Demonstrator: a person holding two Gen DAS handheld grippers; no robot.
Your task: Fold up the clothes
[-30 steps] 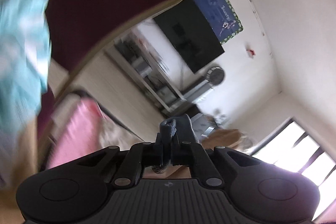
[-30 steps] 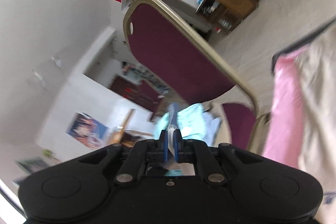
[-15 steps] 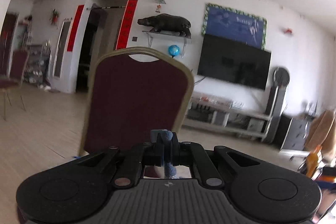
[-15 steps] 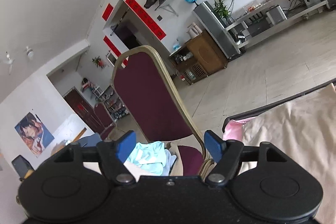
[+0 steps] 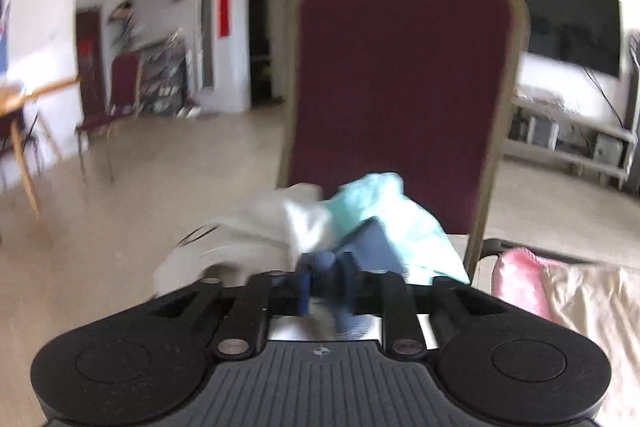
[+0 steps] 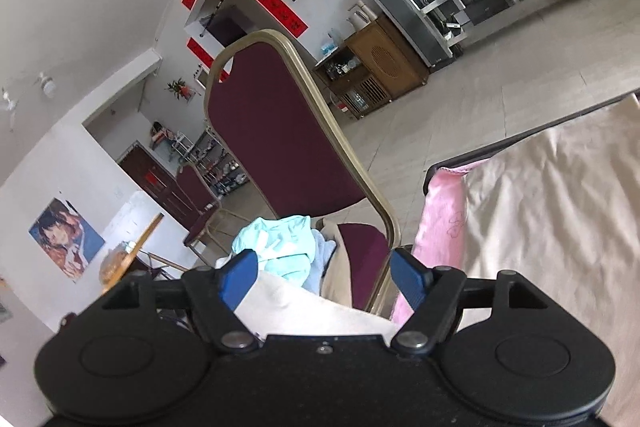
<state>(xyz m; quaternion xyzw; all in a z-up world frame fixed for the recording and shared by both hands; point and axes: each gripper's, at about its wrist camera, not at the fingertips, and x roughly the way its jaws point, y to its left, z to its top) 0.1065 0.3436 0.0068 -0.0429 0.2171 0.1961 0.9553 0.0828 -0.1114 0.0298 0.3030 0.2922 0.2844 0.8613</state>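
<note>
A pile of clothes lies on the seat of a maroon chair (image 5: 400, 87): a teal garment (image 5: 380, 211), a white garment (image 5: 272, 223) and a blue piece (image 5: 372, 239). My left gripper (image 5: 325, 281) hangs just in front of the pile, shut on a bit of blue-grey cloth (image 5: 323, 259); the view is blurred. In the right wrist view the teal garment (image 6: 280, 243) tops the pile beside the chair (image 6: 280, 131). My right gripper (image 6: 324, 277) is open, with a white cloth (image 6: 304, 311) lying below its fingers, not pinched.
A surface with a beige sheet (image 6: 540, 227) and a pink blanket (image 6: 440, 219) stands right of the chair, also seen as the pink blanket (image 5: 516, 279) in the left wrist view. Bare floor (image 5: 140, 187) lies to the left, with more chairs and a wooden table further off.
My right gripper has opened and let go of the cloth it held. The left gripper has swung round to face the chair and dipped toward the pile, still holding blue-grey cloth.
</note>
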